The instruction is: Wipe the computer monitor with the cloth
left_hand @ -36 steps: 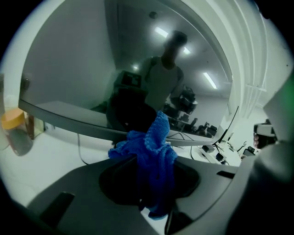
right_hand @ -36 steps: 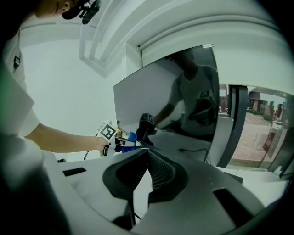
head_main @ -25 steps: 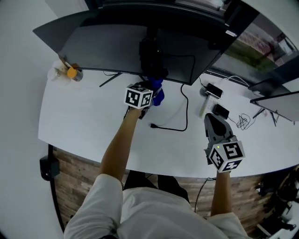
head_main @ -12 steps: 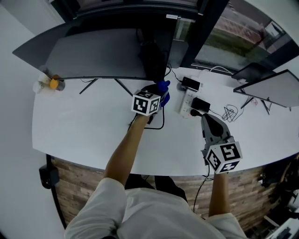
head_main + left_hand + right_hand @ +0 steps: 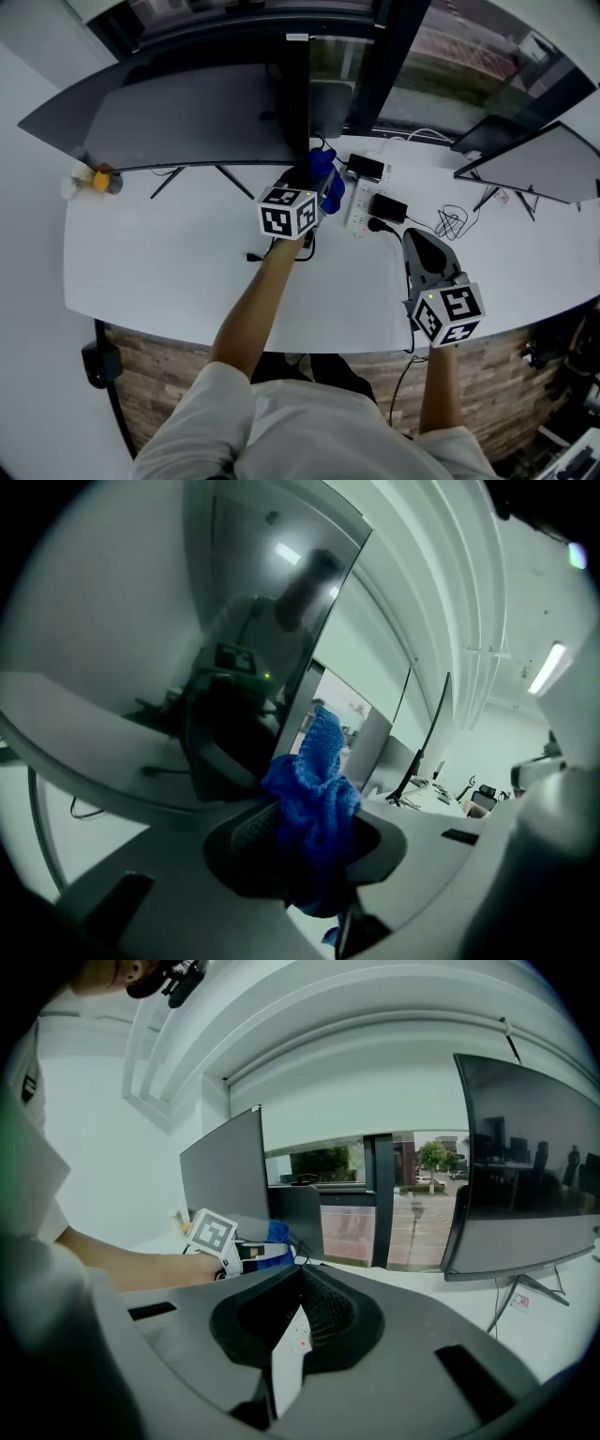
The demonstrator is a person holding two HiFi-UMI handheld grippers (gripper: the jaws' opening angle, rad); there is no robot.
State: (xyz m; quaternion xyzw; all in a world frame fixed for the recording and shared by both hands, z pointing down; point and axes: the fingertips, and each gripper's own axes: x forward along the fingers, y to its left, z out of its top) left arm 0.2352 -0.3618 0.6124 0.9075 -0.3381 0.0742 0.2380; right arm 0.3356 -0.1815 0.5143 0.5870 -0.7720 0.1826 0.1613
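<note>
A wide dark curved monitor (image 5: pixel 187 117) stands at the back left of the white desk (image 5: pixel 159 272). My left gripper (image 5: pixel 315 180) is shut on a crumpled blue cloth (image 5: pixel 328 190), held up at the monitor's lower right corner. In the left gripper view the cloth (image 5: pixel 314 803) bulges from between the jaws of the left gripper (image 5: pixel 309 841), close to the glossy screen (image 5: pixel 131 611). My right gripper (image 5: pixel 424 251) hovers low over the desk's front right, shut and holding nothing. From the right gripper (image 5: pixel 298 1309) I see the left gripper's marker cube (image 5: pixel 214 1232) and the cloth (image 5: pixel 278 1233).
A white power strip (image 5: pixel 359 204) with plugged adapters, a phone (image 5: pixel 367 169) and tangled cables (image 5: pixel 452 223) lie behind the right gripper. A second monitor (image 5: pixel 530 164) stands at the far right. An orange-capped bottle (image 5: pixel 99 178) sits at the desk's left edge.
My left gripper has carried the cloth rightward along the monitor's lower part, from the stand to its right edge. The head view swung right. The right gripper has barely moved.
</note>
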